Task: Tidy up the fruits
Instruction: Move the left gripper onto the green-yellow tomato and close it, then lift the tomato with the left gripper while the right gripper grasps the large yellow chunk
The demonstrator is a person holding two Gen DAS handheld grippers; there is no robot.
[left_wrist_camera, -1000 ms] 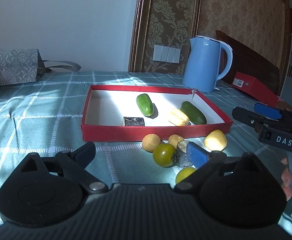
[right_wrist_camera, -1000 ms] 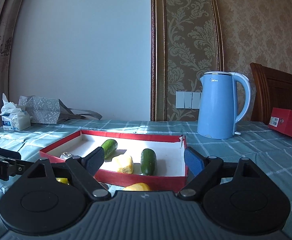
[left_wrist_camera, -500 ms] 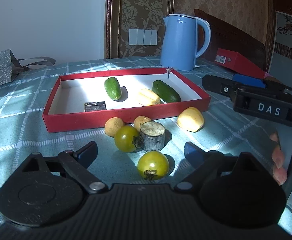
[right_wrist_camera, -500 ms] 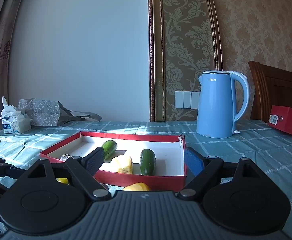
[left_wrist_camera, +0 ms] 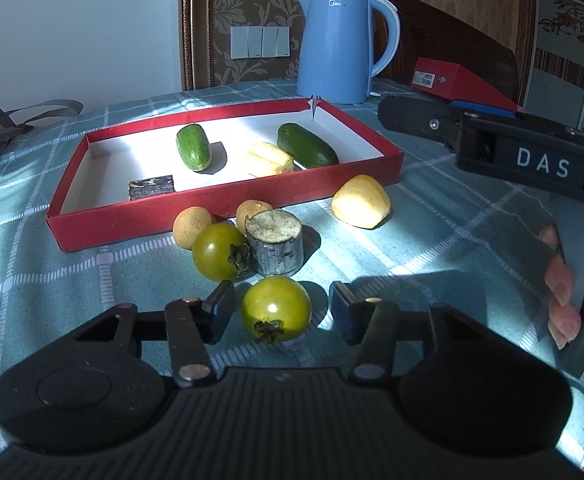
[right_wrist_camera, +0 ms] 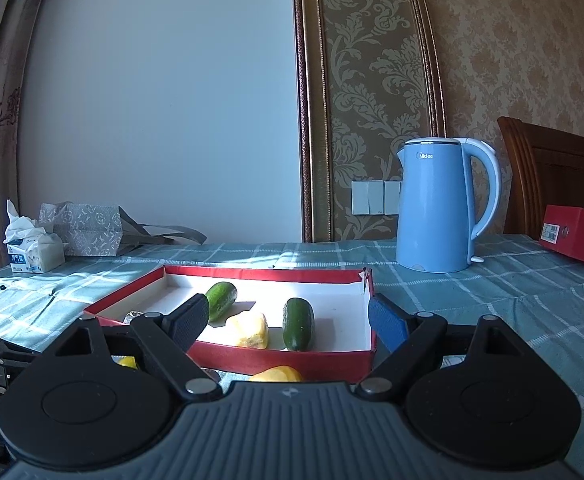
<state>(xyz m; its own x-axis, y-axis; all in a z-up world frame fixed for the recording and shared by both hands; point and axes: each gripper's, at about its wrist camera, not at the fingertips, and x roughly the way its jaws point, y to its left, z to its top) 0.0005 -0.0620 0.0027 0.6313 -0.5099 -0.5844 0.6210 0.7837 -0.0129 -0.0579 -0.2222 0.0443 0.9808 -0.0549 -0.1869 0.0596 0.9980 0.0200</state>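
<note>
The left gripper (left_wrist_camera: 282, 306) is spread around a green tomato (left_wrist_camera: 276, 308) on the tabletop (left_wrist_camera: 431, 236), its fingers just clear of it; only this view shows a second tomato (left_wrist_camera: 219, 251) and a gray stump (left_wrist_camera: 279, 242) beyond. The right gripper (right_wrist_camera: 288, 318) hovers open and empty before the red tray (right_wrist_camera: 292, 360). The tray holds 2 cucumbers (right_wrist_camera: 299, 323) and a yellow piece (right_wrist_camera: 250, 330).
</note>
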